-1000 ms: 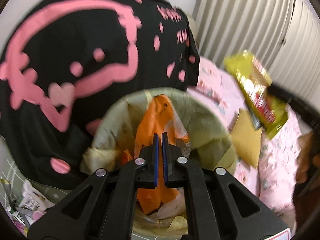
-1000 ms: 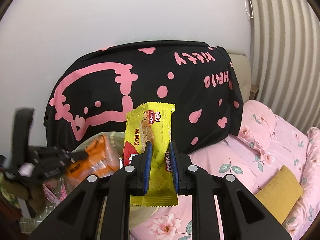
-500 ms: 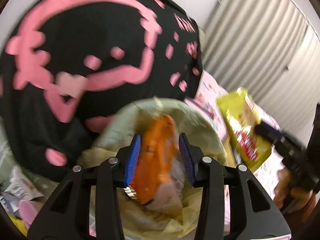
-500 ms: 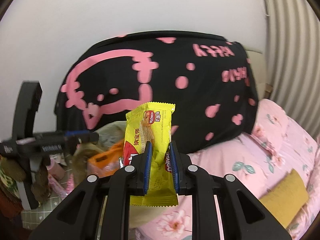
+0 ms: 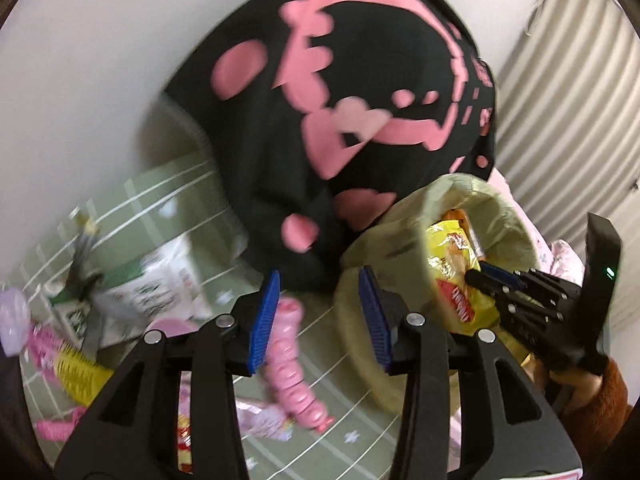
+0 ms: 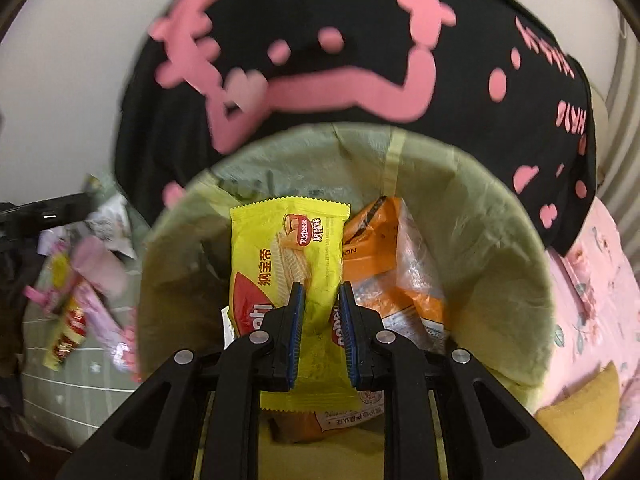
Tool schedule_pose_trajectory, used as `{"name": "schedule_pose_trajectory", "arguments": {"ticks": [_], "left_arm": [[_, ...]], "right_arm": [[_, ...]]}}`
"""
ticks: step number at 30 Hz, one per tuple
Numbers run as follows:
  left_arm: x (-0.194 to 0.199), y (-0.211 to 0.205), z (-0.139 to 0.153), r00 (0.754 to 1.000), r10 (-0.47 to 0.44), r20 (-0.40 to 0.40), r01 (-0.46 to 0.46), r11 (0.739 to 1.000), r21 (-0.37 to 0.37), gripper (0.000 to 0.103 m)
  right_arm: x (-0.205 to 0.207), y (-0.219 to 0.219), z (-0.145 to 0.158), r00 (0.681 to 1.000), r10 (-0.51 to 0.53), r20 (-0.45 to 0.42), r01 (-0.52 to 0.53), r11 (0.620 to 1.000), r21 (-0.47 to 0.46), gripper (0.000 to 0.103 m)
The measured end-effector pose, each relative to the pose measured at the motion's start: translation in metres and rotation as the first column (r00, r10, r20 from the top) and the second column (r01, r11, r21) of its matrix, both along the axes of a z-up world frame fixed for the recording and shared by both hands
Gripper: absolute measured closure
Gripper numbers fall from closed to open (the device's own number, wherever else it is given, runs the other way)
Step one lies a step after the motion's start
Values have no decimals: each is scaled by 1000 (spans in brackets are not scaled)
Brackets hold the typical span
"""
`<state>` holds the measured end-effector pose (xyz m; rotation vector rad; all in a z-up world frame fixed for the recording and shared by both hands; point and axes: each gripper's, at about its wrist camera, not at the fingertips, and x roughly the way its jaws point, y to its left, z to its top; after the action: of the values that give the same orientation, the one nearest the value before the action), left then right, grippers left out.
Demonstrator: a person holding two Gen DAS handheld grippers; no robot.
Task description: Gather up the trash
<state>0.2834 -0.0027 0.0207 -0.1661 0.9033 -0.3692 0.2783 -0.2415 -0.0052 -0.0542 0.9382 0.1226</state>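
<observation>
While the left gripper hung wide open with nothing between its blue pads, it looked down at a green mat full of trash. A pink wrapper lay just under it, near a white pack and other bits. All of that was blurry, so a grab from there could have missed and only pushed things about. To its right stood the bin, very near. One finger sat just beside the bin's outer wall and could have bumped it over. The right gripper reached in over the far rim. The black cloth hung close behind, so the open room was mostly down at the mat.

Seen from the right wrist, the right gripper was shut on a yellow pack, pinching its lower half. The pack stood up inside the bin mouth, over an orange bag already lying in there. If the pinch had let go there, I think the pack would have dropped in fine. But the bin liner was loose at the rim, and the fingers could have snagged it when pulling out. The black cloth hung right behind the rim. The pink bed lay close on the right, and more trash waited on the left. The best way out looked to be straight up.
</observation>
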Motion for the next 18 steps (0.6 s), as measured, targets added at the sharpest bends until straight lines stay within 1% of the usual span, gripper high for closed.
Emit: {"name": "schedule_pose_trajectory", "arguments": {"ticks": [3, 6, 8, 9, 10, 12, 15, 18], "left_arm": [[-3, 14, -9, 999, 32, -18, -32, 999, -2, 64], [-8, 28, -15, 998, 59, -29, -59, 998, -4, 64], [-11, 34, -16, 997, 69, -30, -69, 998, -6, 64], [-12, 37, -16, 997, 73, -30, -74, 997, -9, 64], [-14, 41, -15, 997, 79, -28, -79, 997, -14, 64], [-18, 47, -15, 996, 85, -20, -86, 996, -18, 60], [-23, 56, -16, 995, 99, -4, -99, 995, -19, 60], [-30, 72, -18, 991, 130, 15, -130, 991, -16, 60]], "right_arm": [[6, -1, -7, 999, -9, -37, 9, 1000, 3, 85], [3, -3, -6, 1000, -1, -29, 2, 999, 33, 84], [-2, -6, -1, 1000, -10, -11, 10, 998, 63, 81], [-4, -8, 1, 1000, -16, -3, 16, 998, 69, 77], [-9, -10, 5, 1000, -24, 14, 23, 997, 76, 69], [-15, -15, 11, 999, -26, 39, 23, 995, 93, 68], [-24, -17, 22, 996, -54, 68, 50, 996, 68, 67], [-27, -16, 35, 992, -64, 106, 54, 994, 94, 66]]}}
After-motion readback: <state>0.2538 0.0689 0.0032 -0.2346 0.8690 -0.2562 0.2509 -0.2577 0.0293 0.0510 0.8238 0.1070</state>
